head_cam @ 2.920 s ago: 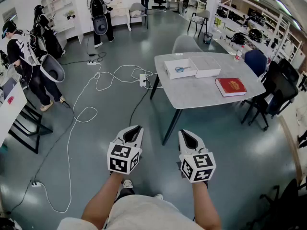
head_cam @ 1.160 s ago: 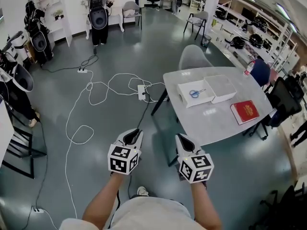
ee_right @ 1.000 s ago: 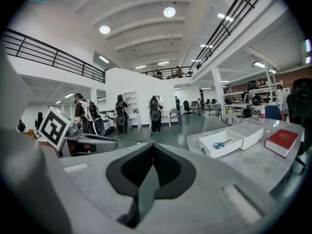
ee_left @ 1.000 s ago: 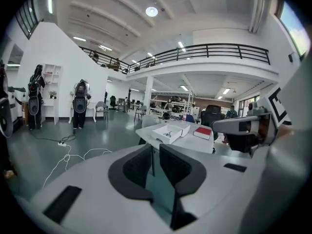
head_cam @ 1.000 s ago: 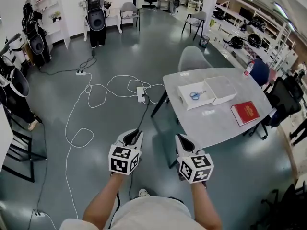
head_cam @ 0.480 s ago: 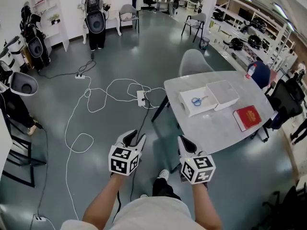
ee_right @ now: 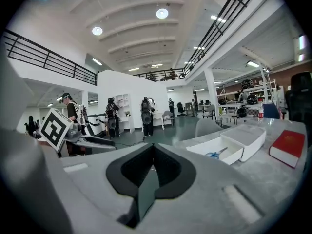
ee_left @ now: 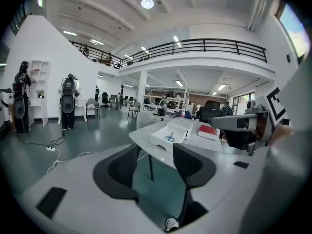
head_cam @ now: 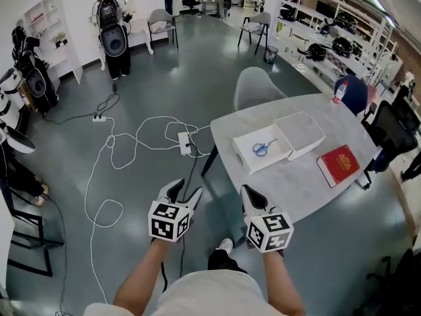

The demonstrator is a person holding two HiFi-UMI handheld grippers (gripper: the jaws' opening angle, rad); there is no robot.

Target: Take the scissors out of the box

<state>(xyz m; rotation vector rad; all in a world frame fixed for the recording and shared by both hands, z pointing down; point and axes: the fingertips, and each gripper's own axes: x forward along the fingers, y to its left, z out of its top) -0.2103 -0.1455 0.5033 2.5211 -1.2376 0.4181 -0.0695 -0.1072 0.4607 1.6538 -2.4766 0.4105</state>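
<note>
Floor is spreading out ahead of and below both claws. A white cable is looping across it ahead-left of the left claw, and its far ends are running out of frame.

Table is sitting ahead-right of the right claw, well apart from both. Its near edge is coming closest to the right claw, and its legs are mostly hidden under the top.

Grey chair is standing beyond the table's far edge, with the seat tucked out of sight.

Box, white and open, is resting on the table ahead-right of the right claw. Its lid is lying just beside it on the far side, touching or nearly so; I can't tell which.

Red book is lying further right of the box, apart from it.

Left claw: jaws are opening, standing apart with nothing between them.

Right claw: jaws are pressing together, empty. In the left gripper view it is showing at the right edge, partly cut off.

Scissors, blue-handled, are lying flat inside the box, well ahead of both claws, untouched. The blades are too small to tell whether they are spread.

Bottle is standing at the table's far corner, label unreadable.
</note>
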